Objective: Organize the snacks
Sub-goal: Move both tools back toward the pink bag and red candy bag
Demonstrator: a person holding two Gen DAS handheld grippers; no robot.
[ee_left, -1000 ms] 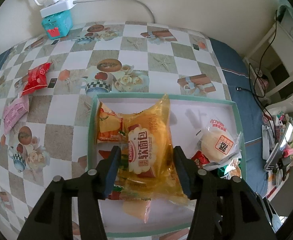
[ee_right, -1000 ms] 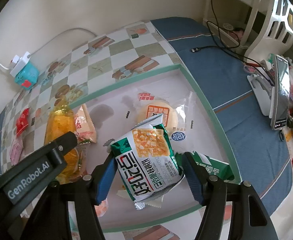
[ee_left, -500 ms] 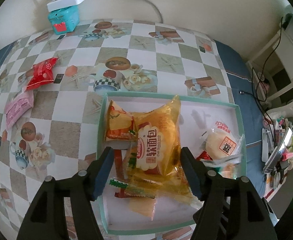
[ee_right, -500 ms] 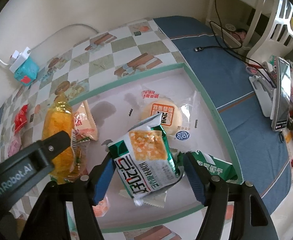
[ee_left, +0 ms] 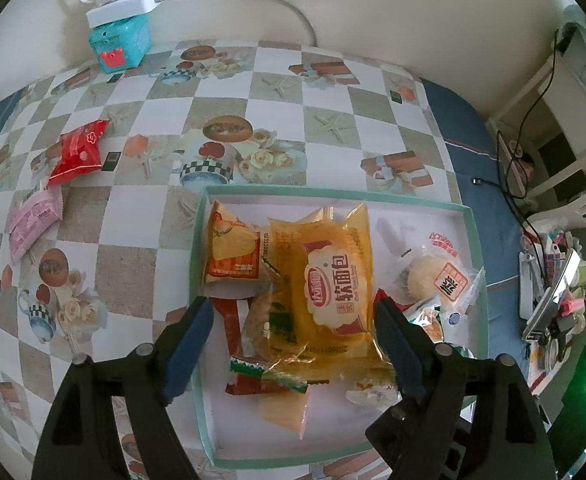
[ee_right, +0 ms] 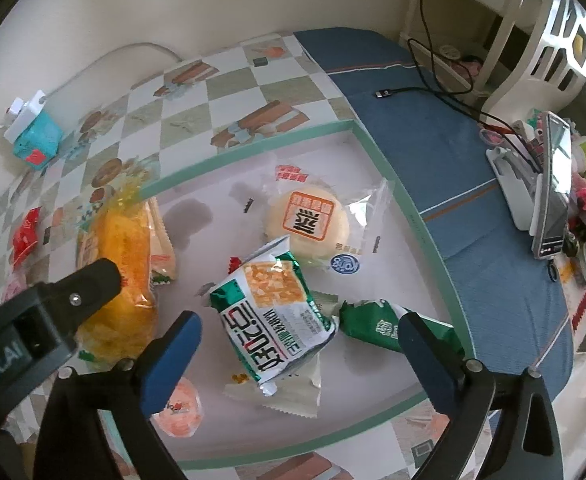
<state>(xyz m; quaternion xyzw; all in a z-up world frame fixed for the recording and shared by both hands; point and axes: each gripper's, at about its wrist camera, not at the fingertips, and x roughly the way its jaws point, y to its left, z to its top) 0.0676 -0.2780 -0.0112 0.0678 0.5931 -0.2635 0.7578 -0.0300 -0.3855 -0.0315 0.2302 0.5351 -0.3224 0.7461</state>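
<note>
A white tray with a green rim (ee_left: 198,248) (ee_right: 389,168) holds several snacks. My left gripper (ee_left: 295,344) is open above a yellow bread packet (ee_left: 335,276) that lies on an orange packet (ee_left: 233,256) and others. My right gripper (ee_right: 299,350) is open above a green-and-white packet (ee_right: 273,312) lying in the tray, beside a round bun packet (ee_right: 309,220) and a dark green packet (ee_right: 377,326). A red packet (ee_left: 79,152) and a pink packet (ee_left: 33,220) lie on the table, left of the tray.
The checkered tablecloth (ee_left: 253,92) covers the table. A teal box with a white power strip (ee_left: 119,36) stands at the back by the wall. A phone on a stand (ee_right: 549,184) and small clutter sit to the right, with a black cable (ee_right: 433,88).
Both grippers opened and let go of their packets, then drew back. The yellow bread packet and the green-and-white packet now lie in the tray.
</note>
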